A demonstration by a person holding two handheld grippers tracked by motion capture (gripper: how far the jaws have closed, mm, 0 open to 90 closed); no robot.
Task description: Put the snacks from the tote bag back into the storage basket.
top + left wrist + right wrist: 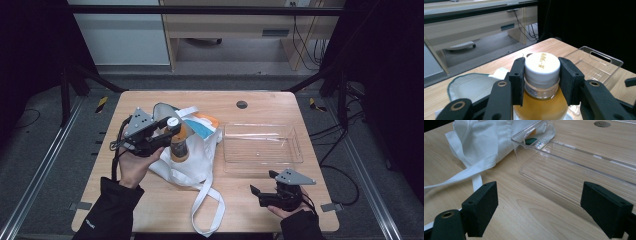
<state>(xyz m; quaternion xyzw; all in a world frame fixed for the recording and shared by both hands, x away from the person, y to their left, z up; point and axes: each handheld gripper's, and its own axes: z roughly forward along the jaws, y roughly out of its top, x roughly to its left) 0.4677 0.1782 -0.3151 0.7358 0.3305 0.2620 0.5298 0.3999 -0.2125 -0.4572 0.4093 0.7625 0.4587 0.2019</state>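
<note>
Wooden table on a grey floor, bearing a white cloth bag at centre-left and, just right of it, an empty clear plastic tray. The left gripper clamps the white-capped bottle of amber liquid at its neck, upright over the bag. The right gripper, jaws wide apart and empty, rests near the tray's front edge.

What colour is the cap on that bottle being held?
White, with small gold lettering on top; the cap shows best in the left gripper view.
</note>
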